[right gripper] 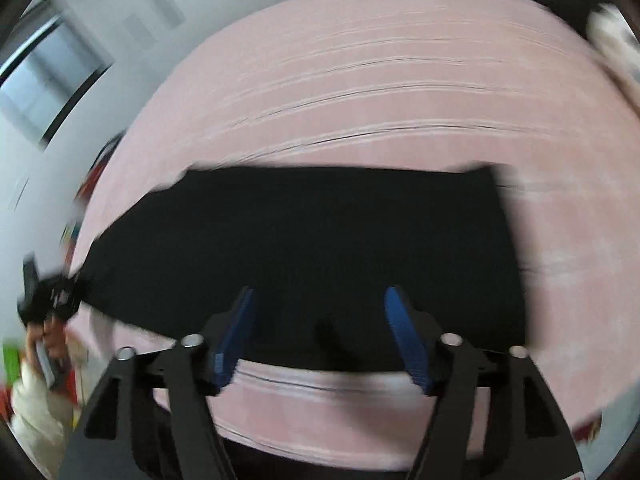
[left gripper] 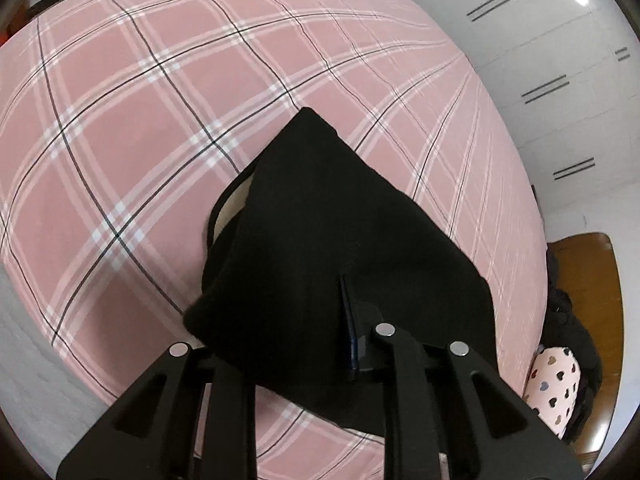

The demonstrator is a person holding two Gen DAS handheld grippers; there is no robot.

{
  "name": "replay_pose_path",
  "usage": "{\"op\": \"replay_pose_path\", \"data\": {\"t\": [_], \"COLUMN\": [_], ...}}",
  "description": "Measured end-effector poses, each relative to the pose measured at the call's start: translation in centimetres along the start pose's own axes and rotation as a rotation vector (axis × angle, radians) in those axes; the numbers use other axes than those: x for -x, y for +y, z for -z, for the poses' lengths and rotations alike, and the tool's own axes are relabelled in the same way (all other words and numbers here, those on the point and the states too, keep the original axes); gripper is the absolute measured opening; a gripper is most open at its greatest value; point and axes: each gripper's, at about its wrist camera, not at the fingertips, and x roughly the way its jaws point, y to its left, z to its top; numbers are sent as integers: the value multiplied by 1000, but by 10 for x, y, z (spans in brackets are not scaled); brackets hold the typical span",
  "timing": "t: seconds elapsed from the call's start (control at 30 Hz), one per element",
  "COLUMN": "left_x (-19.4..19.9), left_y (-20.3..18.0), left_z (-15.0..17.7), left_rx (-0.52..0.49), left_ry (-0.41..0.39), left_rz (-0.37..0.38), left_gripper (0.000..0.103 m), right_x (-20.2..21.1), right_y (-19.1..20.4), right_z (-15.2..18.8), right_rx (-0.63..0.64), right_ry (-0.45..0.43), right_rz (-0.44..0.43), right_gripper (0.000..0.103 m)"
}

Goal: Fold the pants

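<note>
Fabric fills the near field of both wrist views. In the left view, the left gripper [left gripper: 352, 336] has its jaws drawn nearly together with black cloth bunched around the blue pad, so it reads as clenched on an edge of the pants [left gripper: 320, 240]. Its second finger is buried in the cloth and cannot be seen. In the right view, heavily blurred, the right gripper [right gripper: 320, 336] stands with its blue pads [right gripper: 404, 336] well apart above the cloth; nothing is pressed between them, so it is released.

Beyond the fingers the pants lie as one dark slab on the pink plaid bedspread [left gripper: 140, 120], near its close edge. One corner points away in the left view, and a thin dark cord or seam loops out at the side.

Judging by that, a fold is partly made — the left side is carrying its edge while the right has none. The next move likely calls for the right jaws to take a fresh edge, or for the left to lay its hold down square on the layer beneath and let go.

Count: one pair of pants, two grippers, one bedspread. Farther off are a heart-print cushion [left gripper: 556, 384] beside the bed, a white cabinet wall [left gripper: 540, 40], and, at the left margin of the right view, a person's hand [right gripper: 38, 336] gripping a handle — one of each.
</note>
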Motion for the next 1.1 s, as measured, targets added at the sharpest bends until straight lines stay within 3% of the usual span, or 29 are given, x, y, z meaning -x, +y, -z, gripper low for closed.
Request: {"op": "replay_pose_path", "data": {"t": [0.1, 0.17, 0.2, 0.27, 0.3, 0.43, 0.53, 0.6, 0.63, 0.67, 0.73, 0.8, 0.83, 0.87, 0.97, 1.0, 1.03, 1.07, 1.1], "left_x": [2, 1, -1, -3, -3, -3, -5, -4, -4, -3, -4, -5, -7, -10, -15, -17, -16, -12, -6], "left_y": [3, 7, 9, 12, 15, 25, 28, 27, 27, 27, 26, 26, 27, 28, 28, 25, 20, 8, -3], "left_z": [1, 1, 0, -2, -1, 1, 3, 4, 3, 4, 1, 0, 0, 0, 0, 0, 1, 1, 2], "left_rx": [5, 5, 5, 8, 13, 23, 27, 32, 33, 34, 36, 38, 49, 74, 136, 146, 136, 94, 58], "left_ry": [9, 19, 22, 29, 33, 43, 42, 41, 42, 42, 46, 55, 61, 66, 47, 34, 20, 0, -17], "left_rz": [9, 21, 27, 39, 48, 77, 87, 89, 87, 86, 87, 91, 91, 105, 106, 90, 75, 36, 23], "left_gripper": [20, 21, 21, 21, 22, 23, 24, 24, 24, 24, 24, 34, 43, 52, 62, 61, 45, 21, 21], "right_x": [-48, -67, -70, -64, -58, -19, -34, -81, -92, -85, -62, -40, -25, -17, 9, 16, 25, 30, 36], "right_y": [42, 47, 48, 45, 42, 47, 69, 69, 67, 66, 61, 50, 42, 26, -7, -18, -35, -40, -48], "right_z": [-1, 3, 4, -1, -7, -28, -33, -23, -21, -19, -18, -12, -8, -7, 7, 12, 20, 20, 28], "right_rx": [110, 143, 141, 105, 52, -29, 7, 54, 49, 33, -12, -35, -38, -40, -75, -99, -131, -151, -173], "right_ry": [70, 81, 63, 50, 44, -47, -13, 115, 134, 85, 41, -5, -28, -37, -45, -45, -45, -48, -54], "right_rz": [151, 240, 260, 241, 189, 47, -8, 14, 18, 6, -28, -39, -35, -26, 20, 28, 34, 41, 48], "right_gripper": [71, 71, 65, 35, 16, 16, 18, 28, 31, 31, 43, 56, 59, 60, 62, 62, 62, 62, 62]}}
